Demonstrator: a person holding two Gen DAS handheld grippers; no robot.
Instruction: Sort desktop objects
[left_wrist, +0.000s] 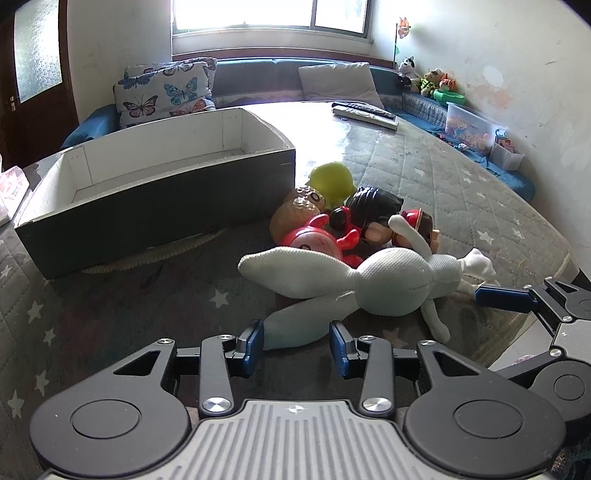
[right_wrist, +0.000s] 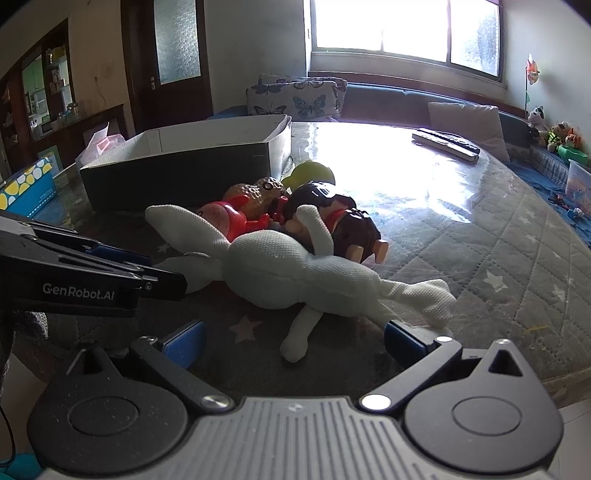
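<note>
A white plush rabbit (left_wrist: 395, 284) lies on the quilted table cover in front of a heap of toys: a red figure (left_wrist: 317, 240), a brown knobbly toy (left_wrist: 295, 214), a yellow-green toy (left_wrist: 332, 181) and a dark-haired doll (left_wrist: 373, 206). My left gripper (left_wrist: 297, 341) is shut on the tip of one rabbit ear, which fills the gap between its blue pads. In the right wrist view my right gripper (right_wrist: 295, 339) stands wide open at the rabbit (right_wrist: 288, 273), with a thin leg lying between its fingers. An open dark cardboard box (left_wrist: 155, 206) sits left of the heap.
Remote controls (left_wrist: 365, 112) lie at the far side of the table. A blue and yellow carton (right_wrist: 26, 188) stands at the left edge. Cushions, a clear plastic bin (left_wrist: 472, 125) and small plush animals line the bench behind. The table's edge runs close on the right.
</note>
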